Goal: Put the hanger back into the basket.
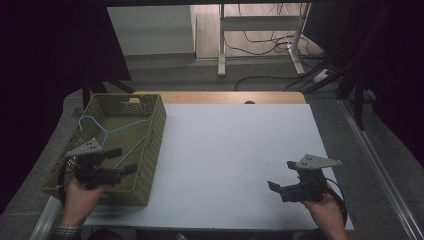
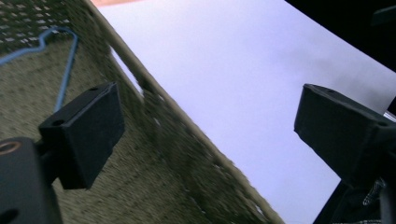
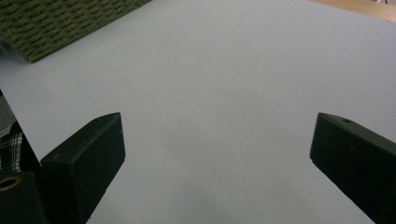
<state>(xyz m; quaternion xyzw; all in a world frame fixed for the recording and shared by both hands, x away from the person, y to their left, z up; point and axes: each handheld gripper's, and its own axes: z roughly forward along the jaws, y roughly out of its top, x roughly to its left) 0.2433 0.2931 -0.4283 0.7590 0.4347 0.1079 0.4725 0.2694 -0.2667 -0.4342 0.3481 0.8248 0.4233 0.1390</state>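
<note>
Hands at the bottom edge of the high view each grip a two-jaw tool. At lower left, the left gripper (image 1: 122,160) hovers over the near end of a woven olive basket (image 1: 156,131), jaws spread wide and empty. Inside the basket, toward the upper left of the frame, lies a light blue wire hanger (image 1: 102,131), apart from the jaws. At lower right, the right gripper (image 1: 281,175) is held over the white table sheet (image 1: 225,155), jaws wide and empty, well apart from the basket.

Left gripper view: two black jaws stand wide apart, one at left over the basket floor, one at right over the white sheet (image 2: 224,70). The basket wall (image 2: 187,140) runs diagonally between them. The hanger (image 2: 65,70) appears at upper left, beyond the left jaw.

Right gripper view: both jaws open wide above the bare white sheet (image 3: 224,93); a corner of the basket (image 3: 56,23) shows at upper left.
</note>
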